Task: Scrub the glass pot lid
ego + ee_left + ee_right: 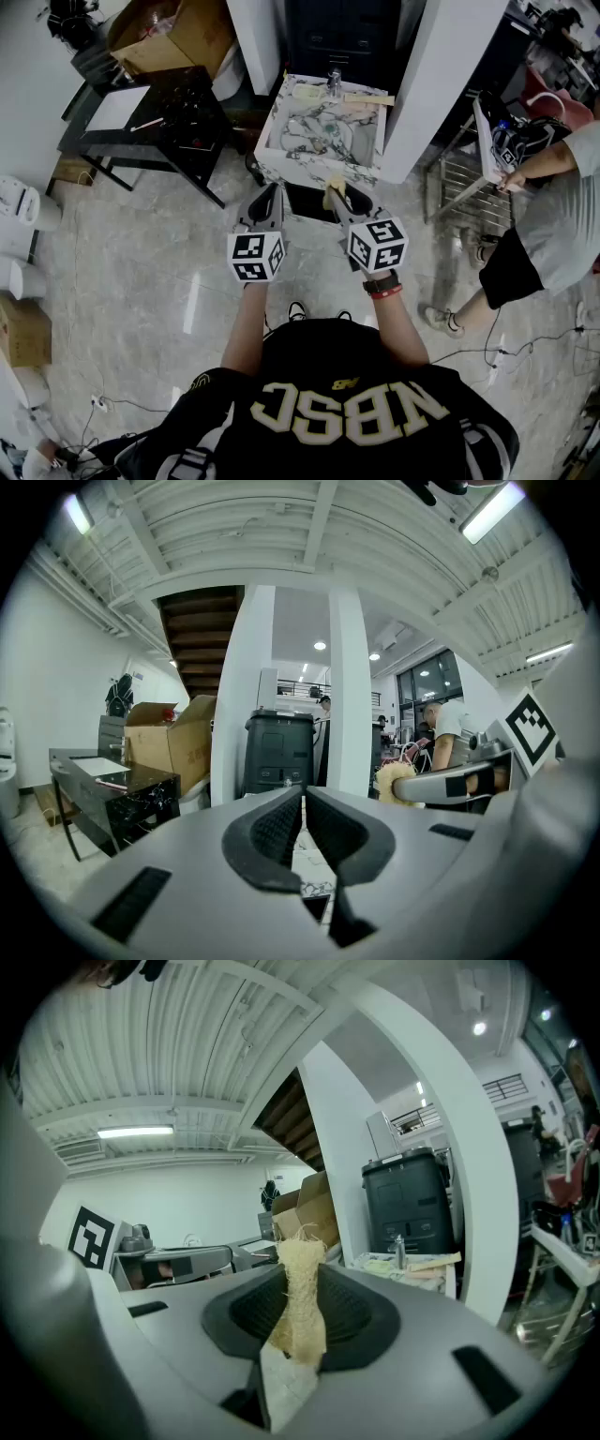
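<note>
The right hand-held gripper [302, 1274] is clenched on a scrubber [298, 1312]. This is a flat pad of pale, coarse, straw-like fibre that stands up between the ribbed black pads and frays at its top. The left hand-held gripper [303, 797] is clenched on nothing, and its cross-hatched pads meet along a thin seam. Both have smooth grey shells and carry a cube of black-and-white squares. In the head view they sit side by side at centre frame, tips toward the top.

Just above them stands a boxy marble bench [274, 161], white with grey veining, with a square basin [349, 120] sunk in it. The lid [317, 136] lies in the basin at upper middle. It is clear and round, and its rim shows only as thin curved lines that are hard to part from the other ware around it. A metal tap [334, 82] stands at the back rim.

At upper left a glossy black bench [183, 131] bears a white sheet [117, 108]. Above it an open cardboard box [178, 36] holds things too small to make out. At the right edge a person [553, 202] in a grey top is cut off by the frame.
</note>
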### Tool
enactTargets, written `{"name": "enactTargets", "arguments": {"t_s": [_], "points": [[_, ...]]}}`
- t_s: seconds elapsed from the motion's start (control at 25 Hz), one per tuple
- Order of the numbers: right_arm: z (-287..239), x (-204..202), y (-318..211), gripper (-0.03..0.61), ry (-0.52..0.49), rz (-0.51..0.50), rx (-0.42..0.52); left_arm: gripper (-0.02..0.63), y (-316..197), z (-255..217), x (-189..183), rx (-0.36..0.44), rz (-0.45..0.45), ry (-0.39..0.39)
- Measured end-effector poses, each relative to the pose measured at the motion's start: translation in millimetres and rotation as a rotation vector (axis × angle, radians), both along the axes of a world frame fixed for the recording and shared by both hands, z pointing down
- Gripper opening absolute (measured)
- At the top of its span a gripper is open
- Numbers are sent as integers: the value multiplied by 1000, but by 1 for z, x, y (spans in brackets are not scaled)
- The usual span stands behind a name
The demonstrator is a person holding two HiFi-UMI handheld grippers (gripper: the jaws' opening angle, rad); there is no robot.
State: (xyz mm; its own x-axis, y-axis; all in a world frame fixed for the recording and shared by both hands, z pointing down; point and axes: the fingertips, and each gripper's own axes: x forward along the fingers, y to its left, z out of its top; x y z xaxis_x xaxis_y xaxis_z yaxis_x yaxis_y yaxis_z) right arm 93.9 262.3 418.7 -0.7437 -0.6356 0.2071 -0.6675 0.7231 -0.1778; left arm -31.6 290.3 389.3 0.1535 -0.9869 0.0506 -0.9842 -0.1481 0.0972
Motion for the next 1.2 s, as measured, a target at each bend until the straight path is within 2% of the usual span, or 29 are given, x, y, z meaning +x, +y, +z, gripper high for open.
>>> {"name": "enactTargets", "arguments": {"t_s": [0.36, 0.72, 1.0, 1.2], "points": [[2, -18, 6, 102, -4, 15, -2, 25, 6, 1, -15, 6, 21, 7], [6, -54, 6, 106, -49, 39, -39, 26, 11, 6, -48, 5, 32, 23], [11, -87, 16, 107, -42, 27, -52, 25, 19, 11, -71, 9, 42, 66], [26, -97, 20, 110, -7, 26, -78, 26, 20, 26, -83, -6, 41, 112]]}}
